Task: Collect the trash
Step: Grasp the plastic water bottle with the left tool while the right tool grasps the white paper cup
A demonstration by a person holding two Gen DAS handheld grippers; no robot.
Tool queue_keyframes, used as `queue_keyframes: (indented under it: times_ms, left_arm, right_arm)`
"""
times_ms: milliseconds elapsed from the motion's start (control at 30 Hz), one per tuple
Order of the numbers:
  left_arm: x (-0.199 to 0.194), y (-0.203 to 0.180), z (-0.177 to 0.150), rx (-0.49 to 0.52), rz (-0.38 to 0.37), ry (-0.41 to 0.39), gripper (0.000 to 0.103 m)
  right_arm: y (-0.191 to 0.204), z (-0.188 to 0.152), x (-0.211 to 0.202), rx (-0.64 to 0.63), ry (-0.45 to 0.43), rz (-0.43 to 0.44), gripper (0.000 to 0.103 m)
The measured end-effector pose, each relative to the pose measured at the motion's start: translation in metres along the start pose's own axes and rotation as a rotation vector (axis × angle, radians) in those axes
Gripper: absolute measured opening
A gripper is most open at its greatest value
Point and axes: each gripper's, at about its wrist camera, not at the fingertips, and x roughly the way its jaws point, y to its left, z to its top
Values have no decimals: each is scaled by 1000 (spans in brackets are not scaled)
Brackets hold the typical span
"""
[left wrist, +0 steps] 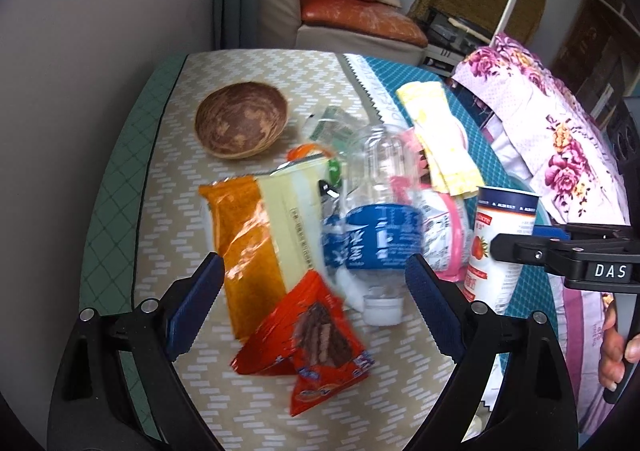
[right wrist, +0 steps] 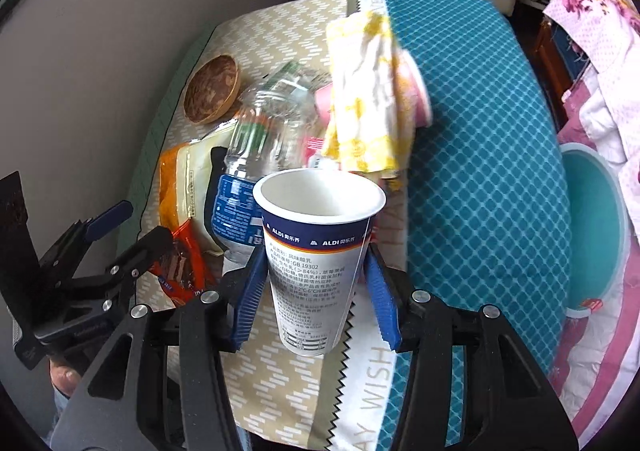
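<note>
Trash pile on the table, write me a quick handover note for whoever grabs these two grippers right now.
Right gripper: blue pads closed on the upright ALDI yogurt cup, which looks empty.
Left gripper: open, empty, hovering over the red snack wrapper and the clear water bottle.
On the table in one pile: the wrapper, bottle, orange and cream bag, yellow wrappers, pink packaging. The brown bowl sits apart behind them.
The teal bin stands off the table's right edge.
Done: cup gripped.
Left: probably drop the cup in the bin, then clear the pile.
</note>
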Motion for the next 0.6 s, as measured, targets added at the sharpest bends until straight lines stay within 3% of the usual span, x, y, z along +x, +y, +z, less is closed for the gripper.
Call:
queue_keyframes:
  times_ms: [133, 267, 600]
  left_arm:
    - [7, -20, 11, 40, 1, 5, 92]
    - [24, -39, 20, 79, 5, 42, 80]
    - [71, -64, 33, 119, 63, 117, 80]
  right_arm:
    - [-22, -4, -15, 37, -30, -7, 47]
    - [-45, -8, -26, 79, -48, -1, 47]
    - [-89, -8, -32, 148, -74, -7, 47]
